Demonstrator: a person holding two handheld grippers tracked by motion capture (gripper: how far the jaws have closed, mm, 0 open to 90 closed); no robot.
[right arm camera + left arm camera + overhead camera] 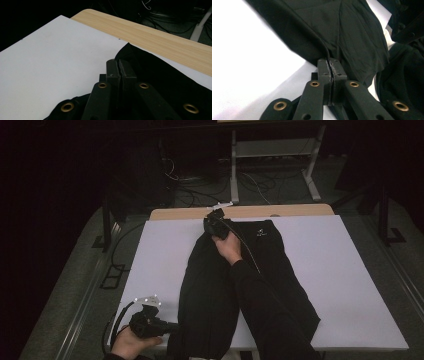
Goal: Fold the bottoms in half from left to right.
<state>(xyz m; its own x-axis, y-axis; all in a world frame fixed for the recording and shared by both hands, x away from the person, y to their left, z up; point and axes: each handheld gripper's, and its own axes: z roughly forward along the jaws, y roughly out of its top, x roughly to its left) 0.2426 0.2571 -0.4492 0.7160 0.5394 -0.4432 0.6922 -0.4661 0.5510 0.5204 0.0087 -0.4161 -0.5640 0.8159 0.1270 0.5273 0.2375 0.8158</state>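
Black fabric: one garment (210, 285) lies on one white sheet (340, 270), centre toward 6 o'clock. My left gripper (330, 65) pinches its 7 o'clock edge; my right gripper (118, 64) pinches its 12 o'clock edge.

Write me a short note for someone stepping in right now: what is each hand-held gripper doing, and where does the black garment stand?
Left hand-held gripper: jaws closed, pinching the near left edge of the black garment.
Right hand-held gripper: jaws closed at the garment's far end, near the wooden table edge; fabric lies around the jaws, so a grip looks likely.
Garment: lies lengthwise on the white sheet, partly folded, creased.
Done: both ends reached.
Left: probably lifting or folding it.
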